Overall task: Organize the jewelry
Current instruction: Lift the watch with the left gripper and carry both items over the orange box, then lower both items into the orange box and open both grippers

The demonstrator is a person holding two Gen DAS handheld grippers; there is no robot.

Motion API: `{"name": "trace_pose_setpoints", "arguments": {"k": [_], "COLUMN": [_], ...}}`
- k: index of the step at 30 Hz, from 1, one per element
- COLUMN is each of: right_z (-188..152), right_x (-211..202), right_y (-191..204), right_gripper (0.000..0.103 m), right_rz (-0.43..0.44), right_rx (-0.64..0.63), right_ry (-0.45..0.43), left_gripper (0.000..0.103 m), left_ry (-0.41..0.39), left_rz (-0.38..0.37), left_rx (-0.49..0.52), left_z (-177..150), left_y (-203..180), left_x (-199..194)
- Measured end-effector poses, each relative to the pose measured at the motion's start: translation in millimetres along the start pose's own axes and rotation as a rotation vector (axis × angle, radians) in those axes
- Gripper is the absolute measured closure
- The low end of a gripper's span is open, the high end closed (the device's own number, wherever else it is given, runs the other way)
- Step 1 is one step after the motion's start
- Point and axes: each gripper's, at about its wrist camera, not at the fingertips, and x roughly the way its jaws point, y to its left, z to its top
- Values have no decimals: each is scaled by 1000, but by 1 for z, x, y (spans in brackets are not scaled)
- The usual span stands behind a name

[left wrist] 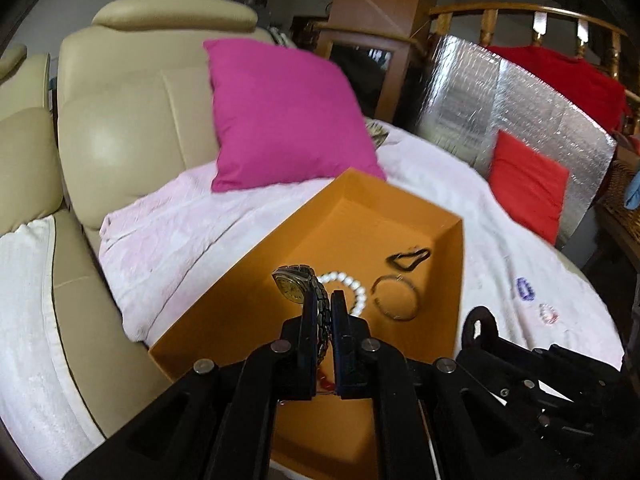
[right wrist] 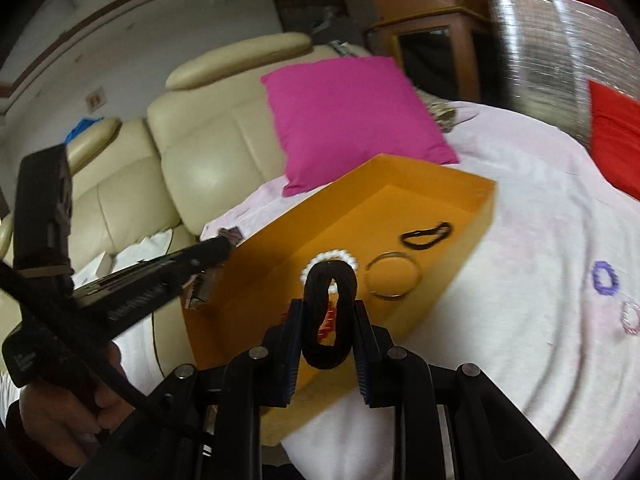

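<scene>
An orange box lies on a pale pink blanket. Inside lie a white pearl bracelet, a thin metal bangle, a black hair tie and something red. My left gripper is shut on a gold wristwatch by its band, above the box. My right gripper is shut on a black band loop, above the box's near edge. The left gripper shows at left in the right wrist view.
A purple bead bracelet and a pink bead bracelet lie on the blanket right of the box. A magenta pillow, cream sofa, red cushion and silver foil panel stand behind.
</scene>
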Motion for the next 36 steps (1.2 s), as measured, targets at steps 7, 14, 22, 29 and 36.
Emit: {"name": "trace_pose_setpoints", "arguments": {"k": [7, 14, 22, 29, 36], "right_z": [-3, -1, 0, 0, 4], "right_x": [28, 42, 49, 54, 61], "right_y": [2, -7, -12, -19, -19], "right_gripper": [78, 78, 78, 78, 75], "right_rz": [-20, -53, -65, -74, -73], "right_rx": [2, 22, 37, 63, 75], "right_ry": [50, 63, 65, 62, 65], "left_gripper": [97, 97, 96, 96, 96], "left_ry": [86, 106, 118, 127, 140], "left_rz": [23, 56, 85, 91, 102], "left_rx": [-4, 28, 53, 65, 70], "left_z": [-9, -11, -11, -11, -11], "left_y": [11, 5, 3, 2, 2], "left_x": [16, 19, 25, 27, 31]}}
